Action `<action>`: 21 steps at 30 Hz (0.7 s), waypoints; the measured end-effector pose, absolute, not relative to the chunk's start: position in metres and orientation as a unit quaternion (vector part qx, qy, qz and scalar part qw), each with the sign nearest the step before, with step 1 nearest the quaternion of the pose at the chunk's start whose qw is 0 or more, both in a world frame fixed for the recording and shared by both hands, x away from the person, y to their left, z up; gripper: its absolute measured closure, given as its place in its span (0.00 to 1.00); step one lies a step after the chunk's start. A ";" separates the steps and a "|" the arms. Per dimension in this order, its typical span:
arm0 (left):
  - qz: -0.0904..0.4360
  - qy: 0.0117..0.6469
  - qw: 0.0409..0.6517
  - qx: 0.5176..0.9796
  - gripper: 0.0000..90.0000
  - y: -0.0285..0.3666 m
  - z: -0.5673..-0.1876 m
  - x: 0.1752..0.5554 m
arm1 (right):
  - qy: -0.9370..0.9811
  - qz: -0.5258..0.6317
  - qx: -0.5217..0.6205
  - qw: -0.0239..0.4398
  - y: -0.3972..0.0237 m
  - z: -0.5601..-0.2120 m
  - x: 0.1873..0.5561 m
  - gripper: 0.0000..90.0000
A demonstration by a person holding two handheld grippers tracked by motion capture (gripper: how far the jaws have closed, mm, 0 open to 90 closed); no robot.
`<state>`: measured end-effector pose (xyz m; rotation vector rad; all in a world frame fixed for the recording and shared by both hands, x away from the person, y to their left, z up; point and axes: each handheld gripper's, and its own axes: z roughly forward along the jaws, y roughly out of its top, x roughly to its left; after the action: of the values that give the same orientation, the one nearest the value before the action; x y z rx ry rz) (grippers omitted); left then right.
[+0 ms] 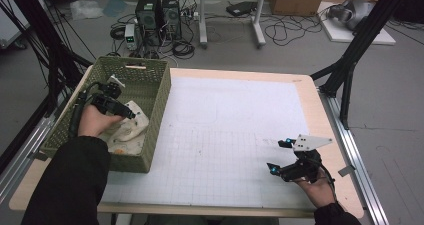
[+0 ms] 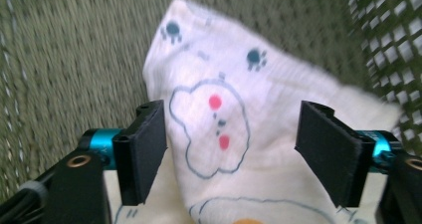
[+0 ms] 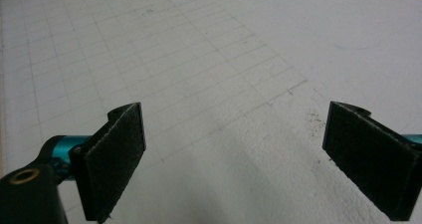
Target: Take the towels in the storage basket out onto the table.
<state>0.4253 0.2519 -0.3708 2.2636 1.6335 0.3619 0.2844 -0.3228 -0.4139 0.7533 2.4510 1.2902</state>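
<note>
green woven basket [image 1: 150, 110] walls hem printed cloth [image 1: 131, 125]; left gripper [image 2: 231, 149] fingers wide over cloth; right gripper [image 1: 281, 156] fingers wide, above mat [image 1: 225, 135].

White paw-print cloth [image 2: 278, 134] (green basket [image 1: 160, 97])

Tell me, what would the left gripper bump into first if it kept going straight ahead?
Probably the white cloth with blue paw prints. It lies right ahead of the open left gripper, inside the green woven plastic basket. How near it is I cannot tell.
</note>
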 end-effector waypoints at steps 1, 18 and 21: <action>0.128 0.571 0.146 0.797 0.30 0.251 -0.375 0.425 | 0.846 0.447 0.260 0.134 -0.323 -0.414 0.285 0.10; 0.070 0.549 0.064 0.830 0.77 0.242 -0.401 0.425 | 0.845 0.449 0.258 0.136 -0.323 -0.413 0.284 0.10; 0.064 0.556 0.072 0.825 0.87 0.244 -0.400 0.424 | 0.843 0.451 0.258 0.137 -0.324 -0.411 0.283 0.10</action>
<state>0.4238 0.2437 -0.3996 2.4800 1.6724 0.1932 0.2828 -0.3237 -0.4114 0.7468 2.4412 1.3053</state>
